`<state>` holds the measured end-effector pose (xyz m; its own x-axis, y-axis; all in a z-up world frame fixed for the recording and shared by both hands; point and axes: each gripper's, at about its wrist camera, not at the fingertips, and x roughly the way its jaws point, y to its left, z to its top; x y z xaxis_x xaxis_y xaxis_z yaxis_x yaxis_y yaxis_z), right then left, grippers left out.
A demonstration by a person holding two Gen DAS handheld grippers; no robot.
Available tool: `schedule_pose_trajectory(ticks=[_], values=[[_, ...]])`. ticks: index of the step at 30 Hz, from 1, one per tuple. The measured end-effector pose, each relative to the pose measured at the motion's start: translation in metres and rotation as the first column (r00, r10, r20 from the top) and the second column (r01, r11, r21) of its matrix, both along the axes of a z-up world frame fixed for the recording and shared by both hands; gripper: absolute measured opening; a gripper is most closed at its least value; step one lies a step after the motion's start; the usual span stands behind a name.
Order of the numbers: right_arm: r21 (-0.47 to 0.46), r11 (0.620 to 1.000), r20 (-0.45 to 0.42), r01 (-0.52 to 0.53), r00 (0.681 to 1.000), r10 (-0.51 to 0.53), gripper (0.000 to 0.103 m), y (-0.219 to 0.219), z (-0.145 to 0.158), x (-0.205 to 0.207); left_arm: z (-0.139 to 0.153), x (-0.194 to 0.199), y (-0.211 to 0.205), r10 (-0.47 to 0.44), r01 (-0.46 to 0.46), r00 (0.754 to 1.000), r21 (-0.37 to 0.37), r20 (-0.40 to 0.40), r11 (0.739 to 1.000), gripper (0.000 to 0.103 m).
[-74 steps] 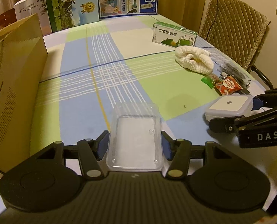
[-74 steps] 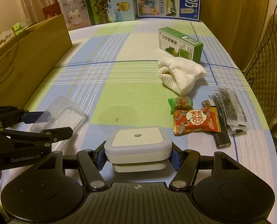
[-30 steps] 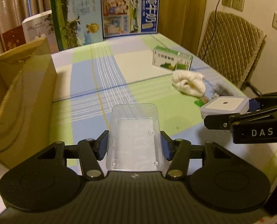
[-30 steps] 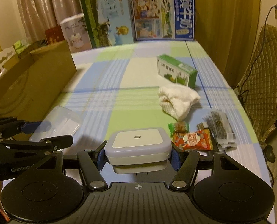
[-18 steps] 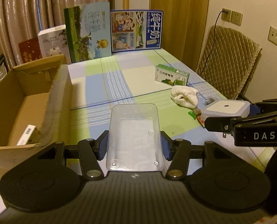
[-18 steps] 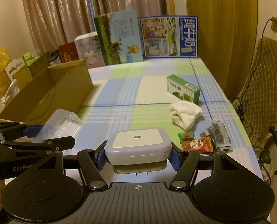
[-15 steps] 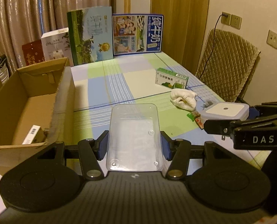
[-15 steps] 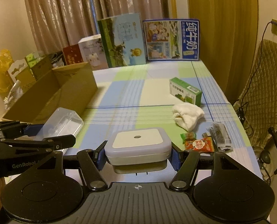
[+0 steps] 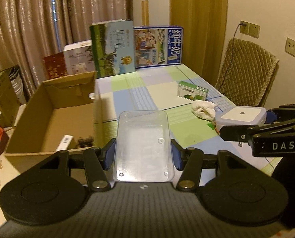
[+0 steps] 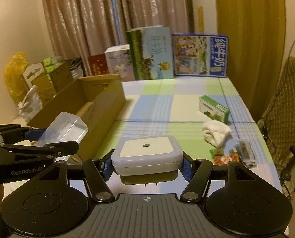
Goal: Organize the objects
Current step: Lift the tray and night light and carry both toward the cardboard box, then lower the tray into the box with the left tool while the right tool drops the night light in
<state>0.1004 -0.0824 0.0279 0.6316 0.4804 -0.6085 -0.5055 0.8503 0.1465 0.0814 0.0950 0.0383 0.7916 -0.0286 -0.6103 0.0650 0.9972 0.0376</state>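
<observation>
While both tools hang above the table, left gripper (image 9: 143, 154) clamps a clear plastic tray (image 9: 143, 144) just right of the cardboard box (image 9: 54, 115) rim; right gripper (image 10: 146, 165) grips a white night-light (image 10: 146, 154) farther right. Checked tablecloth (image 9: 147, 95) beyond box lies open.

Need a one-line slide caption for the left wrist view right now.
Left tongs grip a clear plastic tray beside the open cardboard box; right tongs hold a white square plug-in device.

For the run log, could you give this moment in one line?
left gripper: holds clear tray | right gripper: holds white box | both raised
</observation>
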Motion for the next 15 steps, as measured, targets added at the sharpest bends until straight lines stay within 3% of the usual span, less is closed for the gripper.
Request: schedule_pose_trajectory(ticks=[15], values=[[0.010, 0.989, 0.025, -0.148, 0.989, 0.147, 0.062, 0.076, 0.014, -0.006, 0.020, -0.023, 0.078, 0.099, -0.099, 0.995, 0.047, 0.010, 0.994, 0.051]])
